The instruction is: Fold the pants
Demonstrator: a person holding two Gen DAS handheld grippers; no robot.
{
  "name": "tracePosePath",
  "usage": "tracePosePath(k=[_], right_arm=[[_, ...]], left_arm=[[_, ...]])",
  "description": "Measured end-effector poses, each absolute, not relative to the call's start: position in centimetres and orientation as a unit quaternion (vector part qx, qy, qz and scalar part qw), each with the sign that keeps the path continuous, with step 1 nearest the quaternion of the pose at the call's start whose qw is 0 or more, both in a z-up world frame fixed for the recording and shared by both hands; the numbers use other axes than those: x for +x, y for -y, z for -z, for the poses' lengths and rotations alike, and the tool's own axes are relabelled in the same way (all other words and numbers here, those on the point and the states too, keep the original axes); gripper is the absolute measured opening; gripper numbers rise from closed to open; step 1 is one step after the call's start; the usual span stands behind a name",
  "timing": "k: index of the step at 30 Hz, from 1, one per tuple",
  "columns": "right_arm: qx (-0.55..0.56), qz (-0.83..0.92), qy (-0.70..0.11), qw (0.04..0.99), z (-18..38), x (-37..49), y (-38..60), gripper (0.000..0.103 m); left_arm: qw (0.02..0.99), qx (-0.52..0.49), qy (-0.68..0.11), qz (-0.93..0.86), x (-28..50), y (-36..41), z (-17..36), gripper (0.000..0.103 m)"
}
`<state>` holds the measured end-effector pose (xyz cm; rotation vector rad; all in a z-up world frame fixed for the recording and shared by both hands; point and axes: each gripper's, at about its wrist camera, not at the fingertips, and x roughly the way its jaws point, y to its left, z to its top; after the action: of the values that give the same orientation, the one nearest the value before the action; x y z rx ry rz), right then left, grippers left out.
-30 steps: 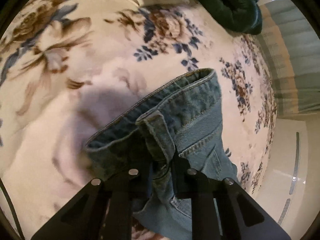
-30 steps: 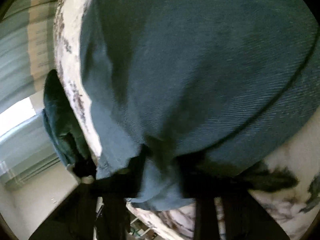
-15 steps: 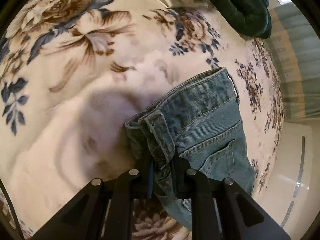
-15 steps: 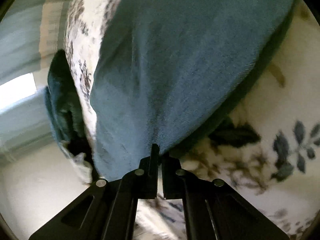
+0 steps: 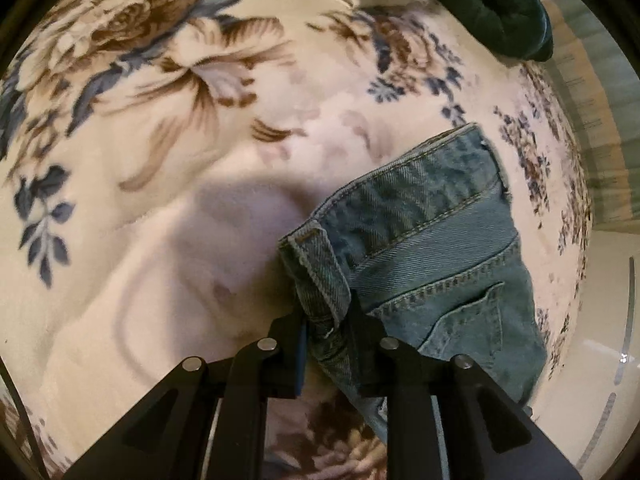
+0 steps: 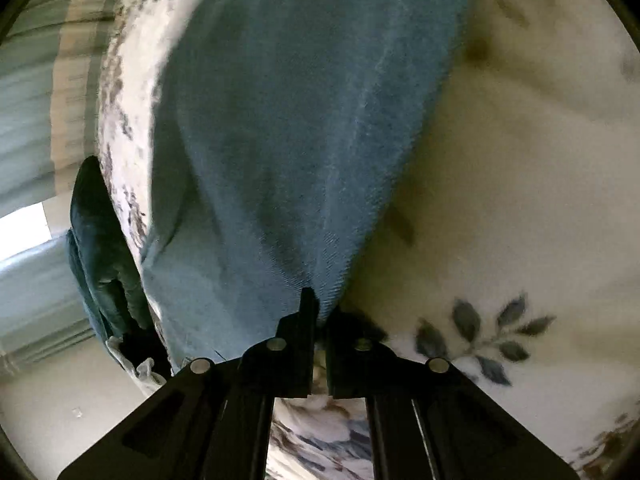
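While the faded blue denim pants (image 5: 432,256) lie on the cream floral blanket (image 5: 160,160) near its right edge, the left gripper (image 5: 326,320) is clamped on the waistband at a belt loop, probably so this corner can be carried over for a fold. The right gripper (image 6: 320,312) is pinched on a bunched part of the same denim, which keeps the cloth stretched between both. A dark green cloth bundle (image 5: 500,12) sits at the far corner.
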<state>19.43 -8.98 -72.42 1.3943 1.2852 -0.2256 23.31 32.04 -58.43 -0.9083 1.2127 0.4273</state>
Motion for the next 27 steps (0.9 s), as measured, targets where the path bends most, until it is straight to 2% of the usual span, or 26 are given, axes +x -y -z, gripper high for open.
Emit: tracePosePath(k=[1,3,4,6,8,12,15,18,22,23,25,27], right_arm=[[0.603,0.091,-0.554,0.566,73.0,19.7,9.3,0.009],[0.613,0.07,-0.571,0.541,73.8,20.3,10.0,0.018],[0.617,0.059,-0.573,0.537,73.7,20.4,10.4,0.021],[0.608,0.049,-0.572,0.548,72.6,20.0,11.8,0.056],[0.588,0.049,-0.572,0.57,70.7,19.5,12.7,0.067],[0.535,0.065,-0.585,0.606,66.9,19.5,14.1,0.067],[0.469,0.038,-0.608,0.639,63.6,22.8,14.5,0.067],[0.35,-0.003,-0.629,0.694,60.3,30.8,13.2,0.067],[0.224,-0.09,-0.678,0.694,60.3,40.7,9.5,0.066],[0.195,-0.113,-0.693,0.685,60.7,42.8,8.2,0.061],[0.109,-0.148,-0.717,0.672,61.6,45.3,5.9,0.058],[0.03,-0.179,-0.74,0.648,63.2,46.7,3.7,0.038]], left_arm=[[0.701,-0.408,-0.552,-0.192,23.4,-32.0,58.3,0.023],[0.698,-0.402,-0.558,-0.198,22.9,-32.0,57.2,0.025],[0.698,-0.404,-0.557,-0.202,22.2,-31.8,56.4,0.03],[0.701,-0.402,-0.551,-0.208,20.8,-31.3,54.9,0.03],[0.711,-0.383,-0.548,-0.219,19.3,-29.7,52.9,0.03],[0.75,-0.288,-0.557,-0.21,19.5,-24.2,49.7,0.03],[0.786,-0.15,-0.573,-0.178,23.6,-17.4,48.9,0.03],[0.808,-0.046,-0.573,-0.128,28.2,-10.8,50.3,0.03],[0.797,0.013,-0.602,-0.054,33.3,-4.6,54.4,0.03],[0.794,0.022,-0.606,-0.05,33.9,-4.0,55.0,0.03],[0.786,0.052,-0.613,-0.053,34.8,-2.9,56.6,0.03],[0.773,0.056,-0.629,-0.058,35.0,-3.1,58.4,0.03]])
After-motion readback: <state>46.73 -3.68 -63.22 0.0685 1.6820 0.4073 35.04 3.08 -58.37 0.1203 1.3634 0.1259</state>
